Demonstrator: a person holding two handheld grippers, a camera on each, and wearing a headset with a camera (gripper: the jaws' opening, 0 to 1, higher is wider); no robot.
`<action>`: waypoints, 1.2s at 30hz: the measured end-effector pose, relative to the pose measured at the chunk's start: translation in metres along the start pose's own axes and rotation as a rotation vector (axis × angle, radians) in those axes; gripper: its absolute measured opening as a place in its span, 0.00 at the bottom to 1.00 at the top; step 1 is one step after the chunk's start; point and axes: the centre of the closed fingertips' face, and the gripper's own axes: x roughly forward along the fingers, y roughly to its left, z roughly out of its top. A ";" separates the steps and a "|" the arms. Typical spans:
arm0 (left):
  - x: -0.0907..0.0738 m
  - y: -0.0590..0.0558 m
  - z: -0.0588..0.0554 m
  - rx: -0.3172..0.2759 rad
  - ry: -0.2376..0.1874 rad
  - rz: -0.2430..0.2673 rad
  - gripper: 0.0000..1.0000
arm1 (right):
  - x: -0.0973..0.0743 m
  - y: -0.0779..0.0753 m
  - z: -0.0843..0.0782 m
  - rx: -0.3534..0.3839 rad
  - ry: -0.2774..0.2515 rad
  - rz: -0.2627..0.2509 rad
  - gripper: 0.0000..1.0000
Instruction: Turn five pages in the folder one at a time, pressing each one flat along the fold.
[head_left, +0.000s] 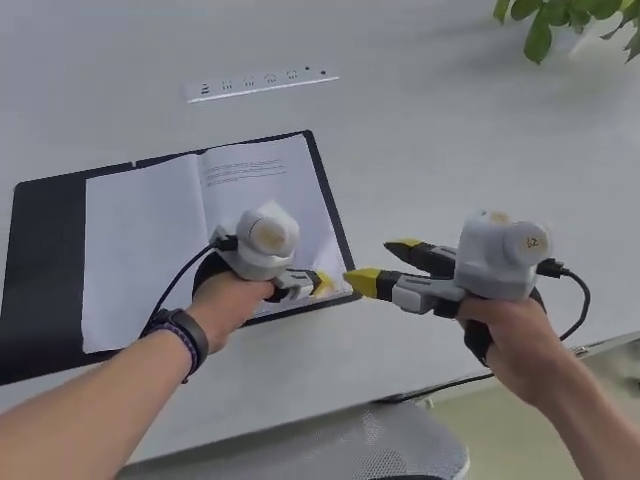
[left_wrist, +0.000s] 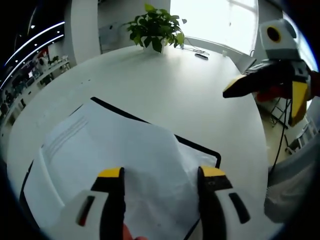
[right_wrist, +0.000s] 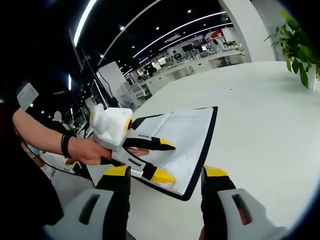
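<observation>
- Head view: folder (head_left: 50, 230) open on table (head_left: 450, 120). Left gripper (head_left: 320, 283) at btm-right corner of page (head_left: 265, 185). Right gripper (head_left: 382, 264) just beside folder edge. We'd nip one sheet only and lift slow.
- Left gripper view: jaws wide apart, page corner between them, not yet pinched.
- Right gripper view: own jaws apart, nothing held.

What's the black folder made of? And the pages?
The folder looks like plastic or faux leather: black, matte, with a stiff flat edge. I can't tell which. The pages look like thin white paper: matte, and the top sheet bends and creases.
</observation>
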 end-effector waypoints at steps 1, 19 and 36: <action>0.000 0.000 0.000 -0.001 -0.001 0.000 0.59 | 0.002 0.000 0.001 0.003 -0.003 0.002 0.55; -0.001 0.001 0.001 -0.028 -0.009 0.006 0.58 | 0.048 -0.014 0.011 0.146 -0.019 0.039 0.41; -0.001 0.000 0.002 -0.039 -0.013 0.006 0.59 | 0.075 -0.015 0.001 0.327 -0.018 0.126 0.34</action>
